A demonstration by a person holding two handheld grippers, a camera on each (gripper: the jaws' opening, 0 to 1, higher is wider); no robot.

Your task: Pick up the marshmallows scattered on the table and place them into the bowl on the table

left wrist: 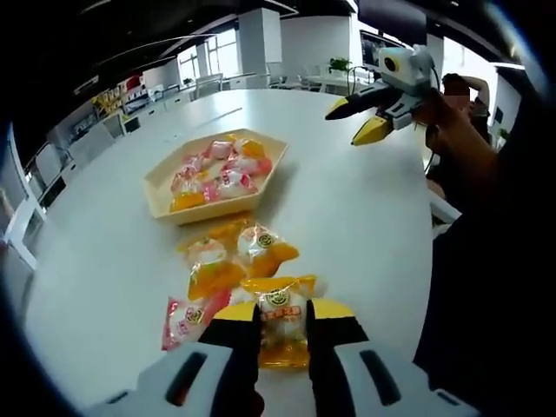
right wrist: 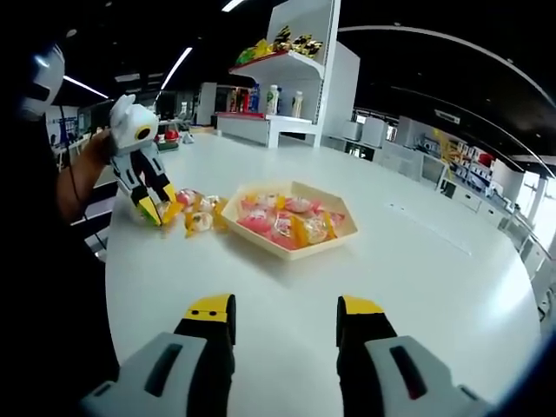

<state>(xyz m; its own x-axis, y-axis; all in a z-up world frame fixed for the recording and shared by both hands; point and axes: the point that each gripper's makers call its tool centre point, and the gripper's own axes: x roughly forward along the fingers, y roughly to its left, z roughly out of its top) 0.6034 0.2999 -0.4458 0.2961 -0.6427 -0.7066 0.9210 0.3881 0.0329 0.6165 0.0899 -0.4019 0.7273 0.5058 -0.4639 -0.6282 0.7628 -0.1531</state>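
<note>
In the left gripper view, the left gripper is seen low over the white tabletop, its yellow-tipped jaws pinching a wrapped marshmallow that lies between them. Just beyond it, a small cluster of loose marshmallows in orange, white and pink wrappers is spread on the tabletop, with one pink packet to the near left. Farther off, a tan hexagonal bowl is seen, already holding several wrapped marshmallows. At the far right, the right gripper is held in the air by a hand. In the right gripper view, the right gripper is seen with its jaws spread wide and nothing between them, above bare tabletop. The bowl lies ahead, and the left gripper is lowered onto the marshmallows left of it.
</note>
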